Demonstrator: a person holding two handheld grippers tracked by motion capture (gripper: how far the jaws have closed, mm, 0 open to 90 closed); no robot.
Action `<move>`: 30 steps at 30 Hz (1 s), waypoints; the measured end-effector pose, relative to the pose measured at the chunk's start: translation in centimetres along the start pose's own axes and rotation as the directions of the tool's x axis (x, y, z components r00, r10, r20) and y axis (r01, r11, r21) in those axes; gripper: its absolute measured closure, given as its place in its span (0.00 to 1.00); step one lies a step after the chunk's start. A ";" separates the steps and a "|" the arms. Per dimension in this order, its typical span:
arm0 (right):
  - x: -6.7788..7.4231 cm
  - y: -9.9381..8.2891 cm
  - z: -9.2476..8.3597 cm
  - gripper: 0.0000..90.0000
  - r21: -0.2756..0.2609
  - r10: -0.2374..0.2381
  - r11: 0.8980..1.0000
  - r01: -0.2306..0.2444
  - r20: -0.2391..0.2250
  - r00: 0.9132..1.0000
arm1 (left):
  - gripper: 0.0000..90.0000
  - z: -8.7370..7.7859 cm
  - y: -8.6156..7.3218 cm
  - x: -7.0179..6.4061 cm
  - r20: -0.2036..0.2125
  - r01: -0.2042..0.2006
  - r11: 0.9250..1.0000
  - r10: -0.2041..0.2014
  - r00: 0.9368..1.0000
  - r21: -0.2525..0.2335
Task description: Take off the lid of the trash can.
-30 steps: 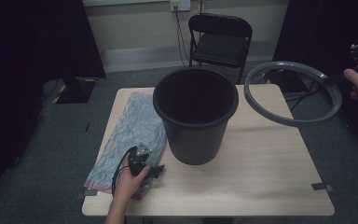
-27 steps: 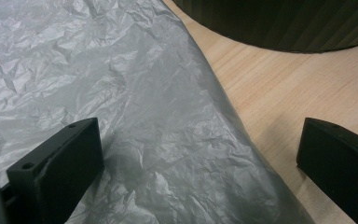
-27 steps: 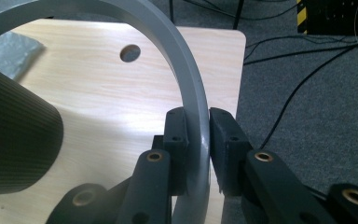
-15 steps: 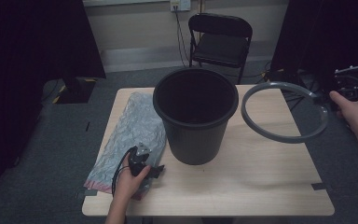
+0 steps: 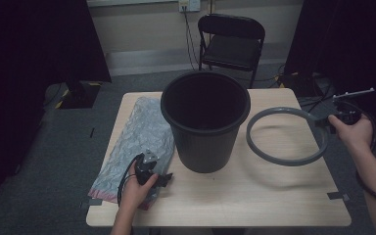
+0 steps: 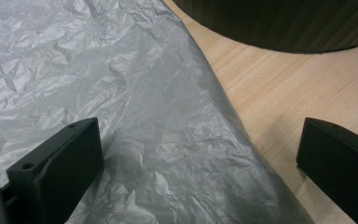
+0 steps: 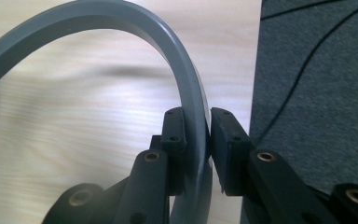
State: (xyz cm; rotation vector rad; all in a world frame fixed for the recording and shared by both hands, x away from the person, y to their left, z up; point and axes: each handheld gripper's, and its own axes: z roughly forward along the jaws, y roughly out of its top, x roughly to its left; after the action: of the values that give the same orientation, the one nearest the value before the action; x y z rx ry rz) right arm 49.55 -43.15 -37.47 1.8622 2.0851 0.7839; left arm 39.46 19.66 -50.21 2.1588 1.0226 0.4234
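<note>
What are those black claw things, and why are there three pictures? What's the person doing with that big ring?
A person holds a pincer tool in each hand. One picture looks down from above; the other two come from little cameras on each tool. On the wooden table stand a black bucket and a crinkly grey plastic bag. The right gripper pinches a grey ring by its edge, over the table. The left gripper is open, resting over the bag.

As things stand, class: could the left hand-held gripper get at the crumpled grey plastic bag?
Probably yes: the left hand-held gripper hangs open directly over the crumpled grey plastic bag, with nothing between.
</note>
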 end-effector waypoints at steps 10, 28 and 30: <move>-0.3 -2.2 4.4 0.85 0.022 0.035 0.999 -0.036 0.033 0.999 | 0.00 0.0 0.0 0.0 -0.001 0.002 1.000 -0.002 1.000 0.000; -1.0 -1.6 10.0 0.84 0.014 0.118 0.993 -0.120 0.089 0.989 | 0.00 0.0 0.0 0.0 -0.003 0.004 1.000 -0.004 1.000 0.000; -0.6 -1.2 10.4 0.83 0.006 0.092 0.996 -0.093 0.079 0.993 | 0.00 0.0 0.0 0.0 -0.004 0.004 1.000 -0.004 1.000 0.000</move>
State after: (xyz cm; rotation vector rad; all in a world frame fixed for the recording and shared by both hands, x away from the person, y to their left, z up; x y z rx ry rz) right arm 53.94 -41.40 -46.88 1.9743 1.9711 0.7098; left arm 39.44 19.62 -50.21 2.1565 1.0283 0.4258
